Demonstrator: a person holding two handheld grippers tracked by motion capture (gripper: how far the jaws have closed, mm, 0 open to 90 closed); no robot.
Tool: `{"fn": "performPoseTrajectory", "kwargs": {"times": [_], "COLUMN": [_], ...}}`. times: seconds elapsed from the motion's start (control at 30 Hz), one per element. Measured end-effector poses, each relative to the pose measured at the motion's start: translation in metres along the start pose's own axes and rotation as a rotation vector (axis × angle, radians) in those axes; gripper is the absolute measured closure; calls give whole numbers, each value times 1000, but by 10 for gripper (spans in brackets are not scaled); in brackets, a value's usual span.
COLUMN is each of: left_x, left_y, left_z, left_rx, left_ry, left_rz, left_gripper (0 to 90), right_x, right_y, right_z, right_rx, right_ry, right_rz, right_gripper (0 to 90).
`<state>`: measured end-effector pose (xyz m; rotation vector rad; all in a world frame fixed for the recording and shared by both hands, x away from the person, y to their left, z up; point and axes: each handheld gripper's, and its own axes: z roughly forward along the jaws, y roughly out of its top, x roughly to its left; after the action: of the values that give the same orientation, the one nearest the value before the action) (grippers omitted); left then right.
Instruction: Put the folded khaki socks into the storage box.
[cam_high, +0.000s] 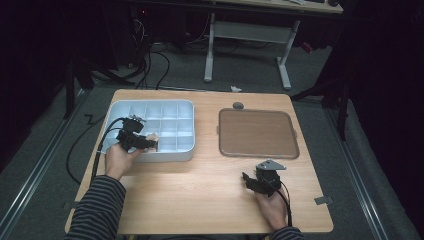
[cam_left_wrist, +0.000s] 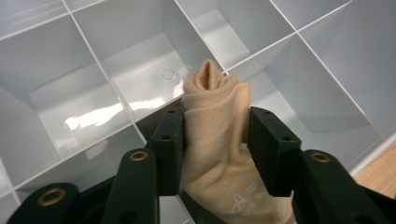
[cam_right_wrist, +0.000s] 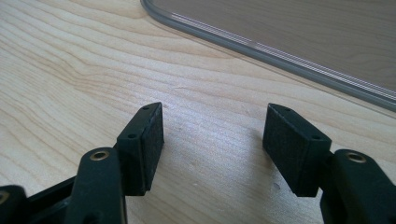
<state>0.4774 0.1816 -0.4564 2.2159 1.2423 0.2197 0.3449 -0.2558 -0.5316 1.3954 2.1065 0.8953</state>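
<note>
Two views differ: my left gripper (cam_left_wrist: 215, 140) holds a beige sock (cam_left_wrist: 217, 135) over the organizer (cam_left_wrist: 93, 93); my right gripper (cam_right_wrist: 212, 144) gapes wide beside the tray (cam_right_wrist: 289, 32).

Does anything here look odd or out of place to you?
Only one thing: a rolled beige sock sits between the left gripper pads above the divided white bin, straddling a divider rather than lying in one compartment. The brown tray sits square on the table, and nothing looks spilled or damaged.
</note>
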Motion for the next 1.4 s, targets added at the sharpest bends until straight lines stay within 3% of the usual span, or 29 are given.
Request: {"fn": "performPoseTrajectory", "kwargs": {"times": [0.07,0.23,0.6,0.7,0.97,1.4], "left_x": [3,6,5,6,1,-3], "left_y": [-2,-8,-7,-7,-7,-11], "left_z": [-1,5,21,21,16,-14], "left_rx": [-13,13,58,60,34,-83], "left_ry": [-12,-5,7,-2,3,10], "left_rz": [-25,-30,-20,-36,-34,-36], "left_gripper": [629,703,721,716,609,467], "right_x": [0,0,0,0,0,0], "right_y": [0,0,0,0,0,0], "right_z": [0,0,0,0,0,0], "right_rx": [0,0,1,1,1,1], "right_ry": [1,2,2,1,2,4], "right_rz": [-1,-1,0,0,0,-4], "right_gripper": [381,380,380,380,379,374]}}
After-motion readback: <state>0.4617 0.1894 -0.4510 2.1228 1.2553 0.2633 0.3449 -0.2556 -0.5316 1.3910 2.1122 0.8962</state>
